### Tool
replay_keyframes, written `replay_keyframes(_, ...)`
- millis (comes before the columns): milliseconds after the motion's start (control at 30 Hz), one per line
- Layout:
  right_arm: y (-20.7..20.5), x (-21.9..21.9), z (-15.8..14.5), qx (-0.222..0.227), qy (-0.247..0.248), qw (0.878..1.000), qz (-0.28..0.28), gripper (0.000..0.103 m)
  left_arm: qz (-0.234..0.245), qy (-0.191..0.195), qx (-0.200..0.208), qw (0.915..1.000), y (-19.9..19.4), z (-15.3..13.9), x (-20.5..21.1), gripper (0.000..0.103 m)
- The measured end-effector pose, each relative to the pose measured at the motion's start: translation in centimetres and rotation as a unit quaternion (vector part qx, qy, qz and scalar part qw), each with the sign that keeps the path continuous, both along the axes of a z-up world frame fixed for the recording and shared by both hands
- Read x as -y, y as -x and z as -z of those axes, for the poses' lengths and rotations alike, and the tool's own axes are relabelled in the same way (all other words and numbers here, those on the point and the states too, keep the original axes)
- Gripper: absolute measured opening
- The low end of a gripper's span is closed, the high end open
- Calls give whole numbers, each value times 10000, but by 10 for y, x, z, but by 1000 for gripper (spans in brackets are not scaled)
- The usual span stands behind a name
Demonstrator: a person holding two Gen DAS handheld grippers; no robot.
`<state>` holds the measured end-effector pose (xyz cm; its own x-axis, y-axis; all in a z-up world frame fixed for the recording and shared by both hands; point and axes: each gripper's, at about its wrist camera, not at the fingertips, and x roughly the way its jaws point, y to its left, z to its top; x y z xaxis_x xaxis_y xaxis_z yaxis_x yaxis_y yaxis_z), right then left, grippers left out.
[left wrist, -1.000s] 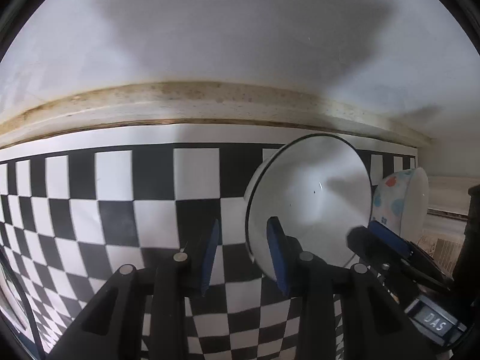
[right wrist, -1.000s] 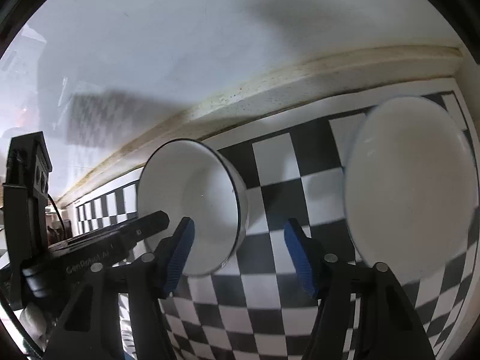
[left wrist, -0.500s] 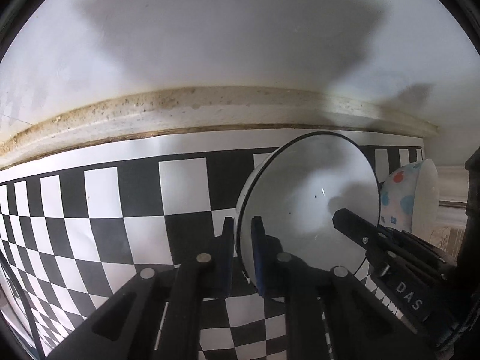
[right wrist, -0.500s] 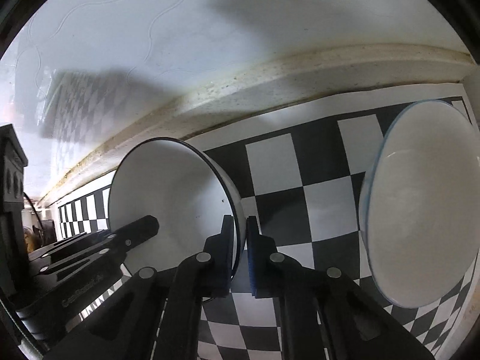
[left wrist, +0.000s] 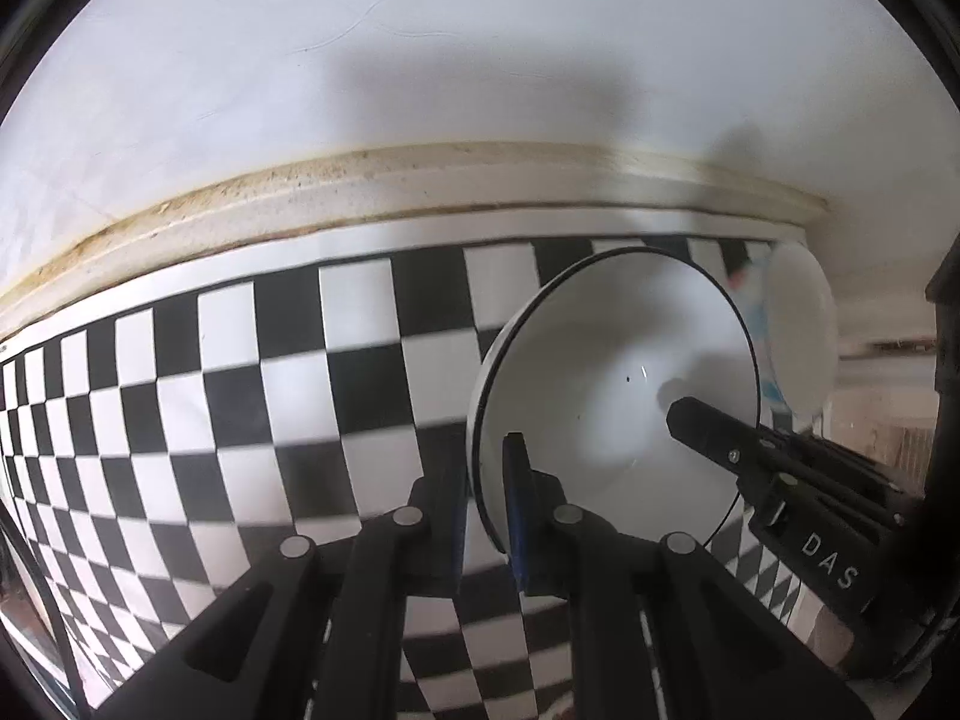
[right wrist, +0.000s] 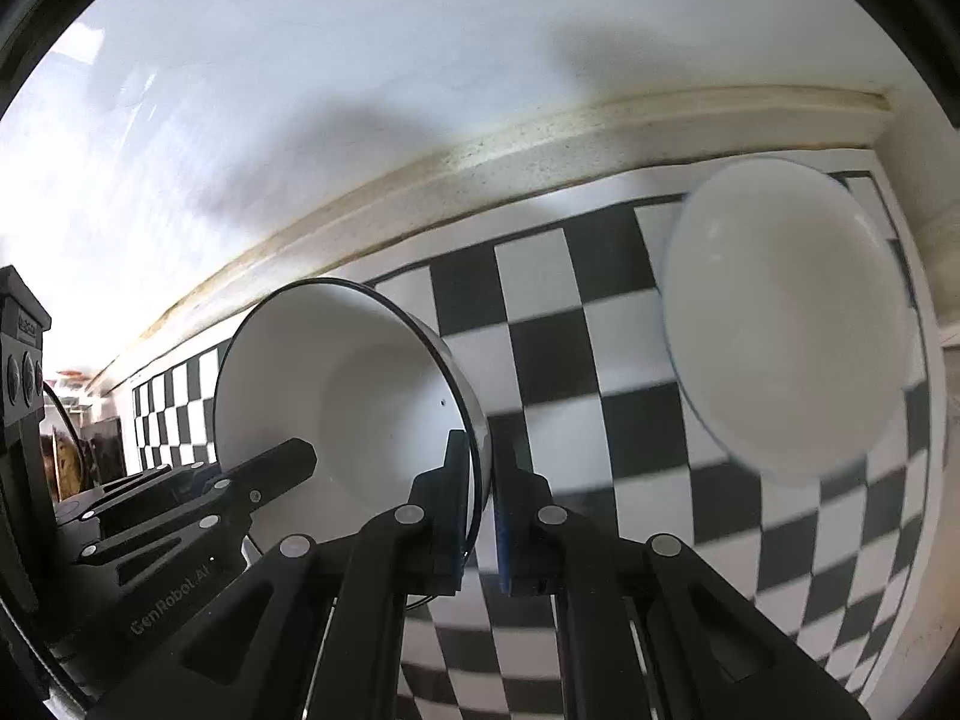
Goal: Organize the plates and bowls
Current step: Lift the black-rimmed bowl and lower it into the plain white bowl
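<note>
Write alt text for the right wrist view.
The right gripper is shut on the rim of a black-rimmed white bowl, which the left gripper grips from the opposite side. A second white bowl sits on the checkered mat.

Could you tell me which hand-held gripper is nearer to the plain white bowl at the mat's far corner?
The right hand-held gripper. It grips the black-rimmed bowl on the rim side facing the plain white bowl; the left hand-held gripper grips the opposite rim, farther away.
</note>
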<state>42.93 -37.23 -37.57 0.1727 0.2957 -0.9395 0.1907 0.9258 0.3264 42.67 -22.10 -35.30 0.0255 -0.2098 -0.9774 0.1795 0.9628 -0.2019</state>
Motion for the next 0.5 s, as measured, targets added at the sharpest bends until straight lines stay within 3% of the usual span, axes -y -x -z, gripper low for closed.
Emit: replay_keyframes(500,121,7,-77,381,23,9993,17,9,397,179,281,9987,109,-78,-10,9)
